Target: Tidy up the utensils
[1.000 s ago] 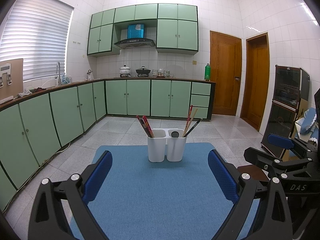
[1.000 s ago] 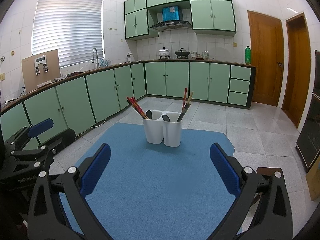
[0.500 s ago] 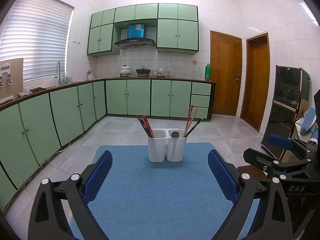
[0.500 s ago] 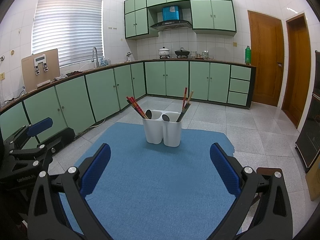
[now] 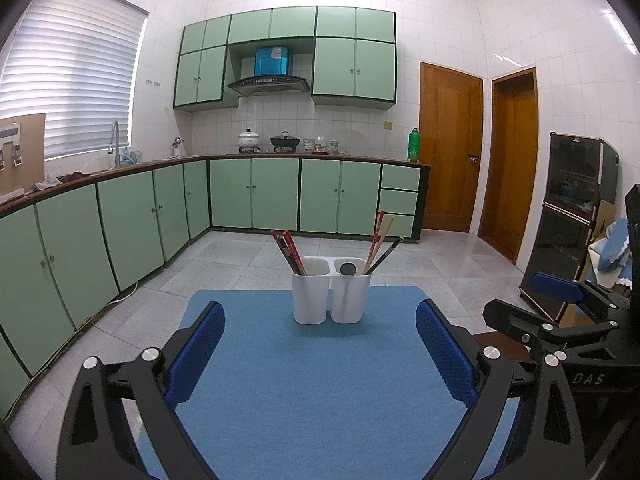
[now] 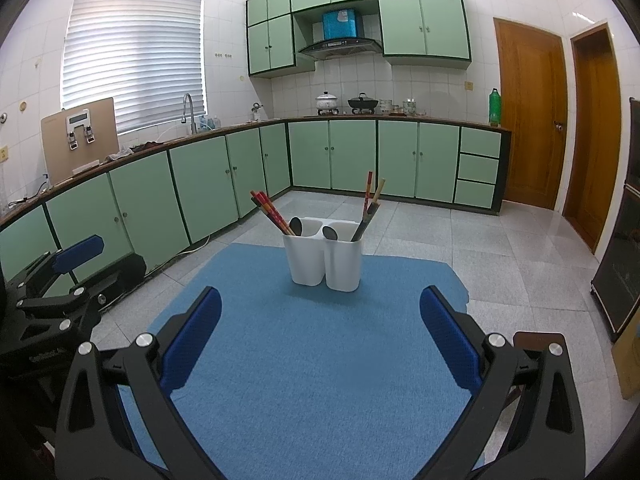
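Holder (image 5: pixel 331 294) sits dead ahead of both tools on blue mat (image 5: pixel 312 380), well apart. Left tool (image 5: pixel 320 354) & right tool (image 6: pixel 320 338) both released, empty. Chopsticks (image 6: pixel 270 211) lean out leftward; I'd judge neither tool nearer.

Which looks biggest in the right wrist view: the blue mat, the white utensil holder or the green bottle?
1. blue mat, by far.
2. white utensil holder.
3. green bottle, though it stands far back on the counter, so its small look partly reflects distance.

Green cabinets (image 5: pixel 276 194) — wooden doors (image 5: pixel 450 148) — blue mat (image 6: pixel 316 344)
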Demonstrator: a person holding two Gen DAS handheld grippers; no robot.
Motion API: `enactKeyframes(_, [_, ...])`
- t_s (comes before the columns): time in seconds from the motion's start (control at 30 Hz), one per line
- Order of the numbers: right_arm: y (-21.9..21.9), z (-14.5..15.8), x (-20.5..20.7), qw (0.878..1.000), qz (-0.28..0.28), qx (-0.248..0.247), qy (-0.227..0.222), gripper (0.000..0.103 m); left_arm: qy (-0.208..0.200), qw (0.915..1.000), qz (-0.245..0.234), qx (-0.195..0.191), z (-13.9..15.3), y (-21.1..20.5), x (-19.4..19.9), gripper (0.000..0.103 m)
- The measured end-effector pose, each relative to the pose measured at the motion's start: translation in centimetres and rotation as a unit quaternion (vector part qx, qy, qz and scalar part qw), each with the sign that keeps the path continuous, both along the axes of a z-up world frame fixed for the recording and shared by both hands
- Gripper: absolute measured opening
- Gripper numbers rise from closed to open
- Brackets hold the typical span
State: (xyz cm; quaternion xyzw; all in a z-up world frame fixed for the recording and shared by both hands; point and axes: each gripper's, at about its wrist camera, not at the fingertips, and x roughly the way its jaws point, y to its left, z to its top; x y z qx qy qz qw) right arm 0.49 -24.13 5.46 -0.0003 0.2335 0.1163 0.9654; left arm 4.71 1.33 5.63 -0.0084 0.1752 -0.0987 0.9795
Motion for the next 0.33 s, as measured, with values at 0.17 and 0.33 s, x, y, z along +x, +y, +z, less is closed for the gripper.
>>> enactKeyframes(0.17, [-0.28, -0.37, 0.27, 1.0, -0.001, 0.0, 0.002, 0.097, 0.002, 1.0, 0.002, 0.0, -0.13, 0.16, 0.07, 0.095])
enactKeyframes(0.33, [-0.35, -0.62, 0.32, 1.0, -0.001, 0.001, 0.005, 0.097, 0.006, 1.0, 0.003, 0.0, -0.19, -0.02, 0.16, 0.095])
